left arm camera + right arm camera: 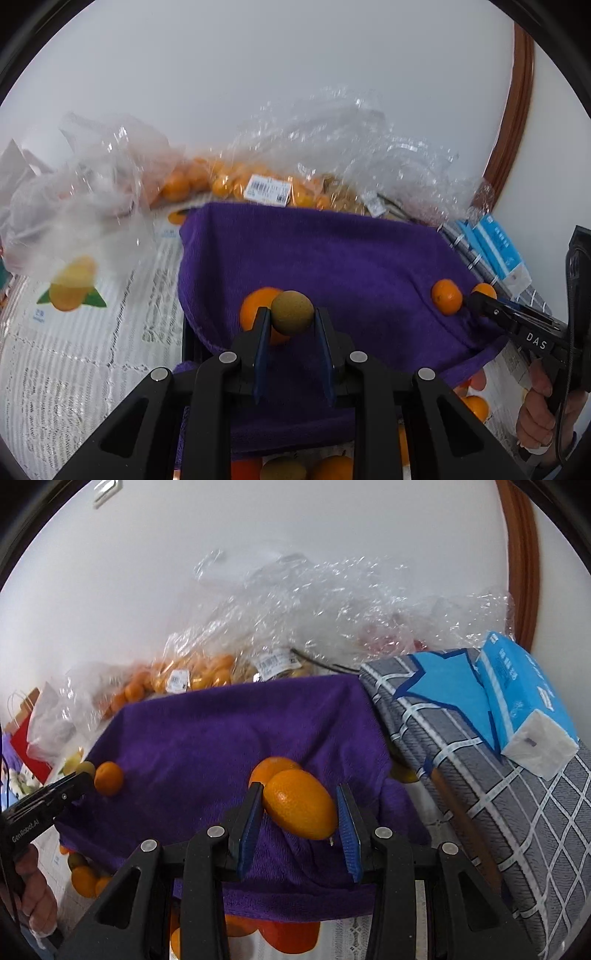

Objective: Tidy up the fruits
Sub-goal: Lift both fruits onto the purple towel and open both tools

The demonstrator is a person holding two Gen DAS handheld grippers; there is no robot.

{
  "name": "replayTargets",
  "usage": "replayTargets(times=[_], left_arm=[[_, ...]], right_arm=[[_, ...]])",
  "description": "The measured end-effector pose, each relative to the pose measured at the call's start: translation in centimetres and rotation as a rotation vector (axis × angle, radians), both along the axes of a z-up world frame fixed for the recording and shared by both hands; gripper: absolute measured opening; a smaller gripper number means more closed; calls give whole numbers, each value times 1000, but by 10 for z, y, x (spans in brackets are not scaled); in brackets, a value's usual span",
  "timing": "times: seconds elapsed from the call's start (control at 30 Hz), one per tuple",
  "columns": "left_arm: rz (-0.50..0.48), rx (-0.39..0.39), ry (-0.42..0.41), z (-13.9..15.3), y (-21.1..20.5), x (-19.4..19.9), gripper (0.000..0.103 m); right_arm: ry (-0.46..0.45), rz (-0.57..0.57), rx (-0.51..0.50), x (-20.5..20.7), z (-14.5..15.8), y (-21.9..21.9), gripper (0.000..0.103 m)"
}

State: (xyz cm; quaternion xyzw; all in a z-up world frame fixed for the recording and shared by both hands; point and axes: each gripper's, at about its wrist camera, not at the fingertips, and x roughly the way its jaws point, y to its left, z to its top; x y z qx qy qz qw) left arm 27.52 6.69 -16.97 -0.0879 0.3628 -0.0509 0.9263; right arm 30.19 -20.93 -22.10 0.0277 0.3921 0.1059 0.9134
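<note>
Small round brownish-green fruit (291,312): clamped between the blue-padded fingers (261,350) of the left gripper (291,321), above the purple terry cloth (332,258). Directly behind it in the left wrist view, a round orange (255,310) lies on the cloth.

Oval orange citrus fruit (301,803): grasped between the fingers (347,827) of the right gripper (300,805), held over the same purple terry cloth (221,731). A second orange shape (273,768) shows just behind it.

Small mandarin (447,296): on the cloth's right side in the left wrist view, just beside the tip of the right gripper; in the right wrist view the same mandarin (108,777) sits next to the tip of the left gripper.

Purple terry cloth: draped over a raised support, edges hanging down in front.

Clear plastic bags of small oranges (229,181): behind the cloth, against the white wall, each with a white printed label.

Loose oranges (86,880): below the cloth's front edge, on the lace-patterned tabletop (74,369).

Grey checked cushion with a blue star (498,775): right of the cloth, carrying a blue pack of tissues (528,701).

Person's hand (543,406): wrapped around the handle of the right gripper.
</note>
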Motion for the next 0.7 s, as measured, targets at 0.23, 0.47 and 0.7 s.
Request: replayTargets(times=[0.23, 0.47, 0.7], left_arm=[[6, 11, 5, -1, 0, 0, 23], [2, 2, 7, -1, 0, 0, 23], [-34, 25, 20, -4, -9, 0, 23]], right_arm=[[34, 7, 8, 2, -8, 3, 39], [46, 12, -11, 3, -10, 6, 39], [66, 12, 0, 5, -12, 5, 39]])
